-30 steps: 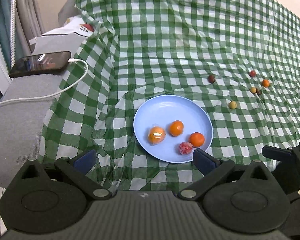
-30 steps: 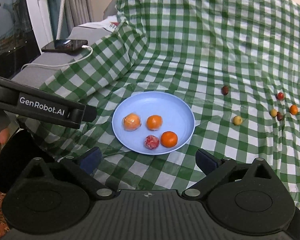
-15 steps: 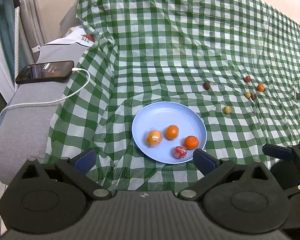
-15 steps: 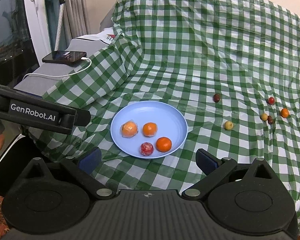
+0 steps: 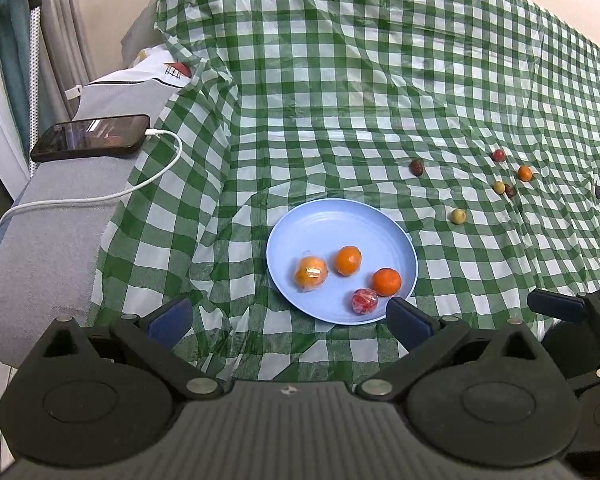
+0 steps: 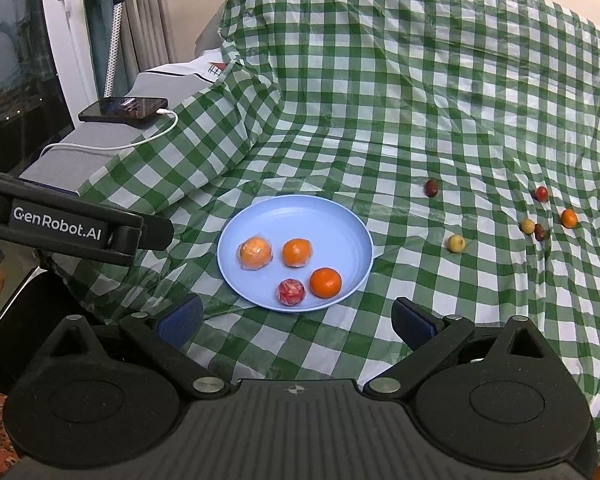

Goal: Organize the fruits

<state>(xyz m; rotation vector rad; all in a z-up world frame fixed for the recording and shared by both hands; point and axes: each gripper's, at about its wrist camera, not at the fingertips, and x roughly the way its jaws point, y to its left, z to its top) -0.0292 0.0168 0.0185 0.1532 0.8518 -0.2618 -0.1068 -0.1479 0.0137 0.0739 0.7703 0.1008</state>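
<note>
A light blue plate (image 5: 332, 220) (image 6: 300, 216) sits on the green checked cloth. On it lie three orange fruits, one wrapped (image 5: 310, 273) (image 6: 255, 253), and a red wrapped fruit (image 5: 365, 301) (image 6: 291, 291). Several small fruits lie loose on the cloth to the right: a yellow one (image 5: 457, 216) (image 6: 456, 243), a dark one (image 5: 417, 167) (image 6: 432, 187), a red one (image 5: 498, 155) (image 6: 541, 193), a small orange one (image 5: 524, 173) (image 6: 569, 218). My left gripper (image 5: 288, 320) and right gripper (image 6: 296, 320) are both open and empty, held near the plate's front edge.
A phone (image 5: 92, 137) (image 6: 124, 109) on a white charging cable (image 5: 156, 176) lies on a grey ledge at the left. The left gripper's body (image 6: 72, 228) shows at the left of the right wrist view. The cloth rises steeply at the back.
Both grippers have drawn back and up from the plate, so the plate and fruits look smaller and lower. Nothing on the cloth has moved.
</note>
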